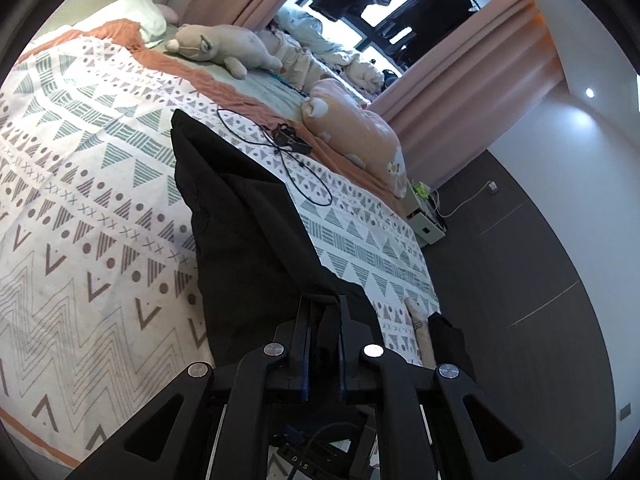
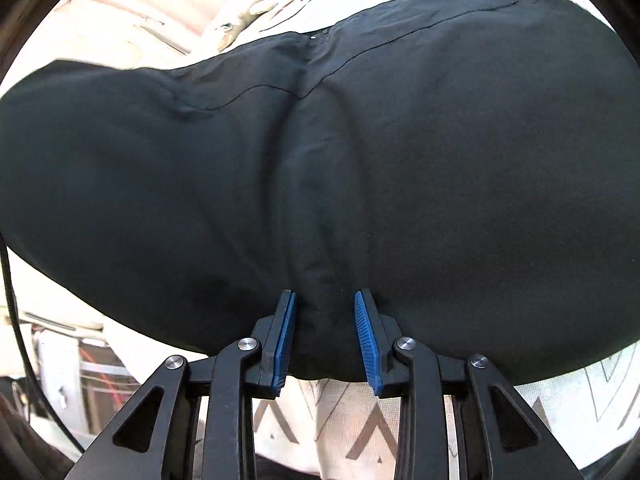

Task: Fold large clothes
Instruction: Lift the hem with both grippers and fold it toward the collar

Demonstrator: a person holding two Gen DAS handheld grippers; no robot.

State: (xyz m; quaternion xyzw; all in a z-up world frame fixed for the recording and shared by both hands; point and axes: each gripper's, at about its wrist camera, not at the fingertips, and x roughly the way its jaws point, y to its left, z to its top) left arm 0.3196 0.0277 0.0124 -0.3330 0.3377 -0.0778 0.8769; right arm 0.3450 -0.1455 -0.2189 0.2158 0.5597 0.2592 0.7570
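Note:
A large black garment (image 1: 248, 224) lies in a long strip across the patterned bedspread (image 1: 88, 184). My left gripper (image 1: 324, 304) is shut on its near edge, with a fold of black cloth pinched between the fingers. In the right wrist view the same black garment (image 2: 320, 160) fills most of the frame, with a seam and a zip near the top. My right gripper (image 2: 325, 300) has its blue pads (image 2: 286, 340) apart, with a ridge of the cloth bunched between them.
A black cable with a small device (image 1: 286, 136) lies on the bed beyond the garment. Plush toys (image 1: 224, 46) and a peach pillow (image 1: 360, 140) sit by the curtains. The dark floor (image 1: 520, 280) lies right of the bed. A finger with a ring (image 1: 418, 324) shows near the left gripper.

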